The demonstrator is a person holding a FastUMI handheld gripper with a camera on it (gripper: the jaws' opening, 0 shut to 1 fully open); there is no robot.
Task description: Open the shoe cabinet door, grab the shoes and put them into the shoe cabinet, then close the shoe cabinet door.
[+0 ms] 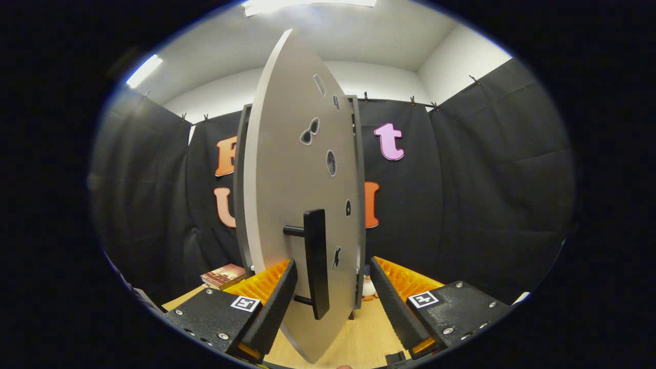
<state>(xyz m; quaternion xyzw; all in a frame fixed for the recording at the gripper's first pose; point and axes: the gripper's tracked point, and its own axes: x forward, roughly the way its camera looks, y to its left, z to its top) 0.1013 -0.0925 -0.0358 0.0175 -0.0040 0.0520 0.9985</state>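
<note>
The shoe cabinet door (pixel 300 205) is seen almost edge-on, swung out from the dark cabinet frame (pixel 359 205) behind it, so that its pale face runs straight ahead between the jaws. The gripper (pixel 333 300) is held with its jaws apart, one on either side of the door's black bar handle (pixel 316 261). The handle is set between them, nearer the left jaw; whether that jaw touches the door's face cannot be told, and the right jaw stands clear of it. Nothing is clamped.

The step in hand is judged to be work on the door; from this moment alone it cannot be settled whether the door is being opened or closed. No shoes can be made out with certainty; a small pale object (pixel 368 287) is glimpsed low beyond the door, too small to name. A book (pixel 224 275) lies on the wooden worktop (pixel 359 338) beyond the left jaw.

If the handle is to be used next, the jaws would need to be brought together on the bar before the door is swung.
</note>
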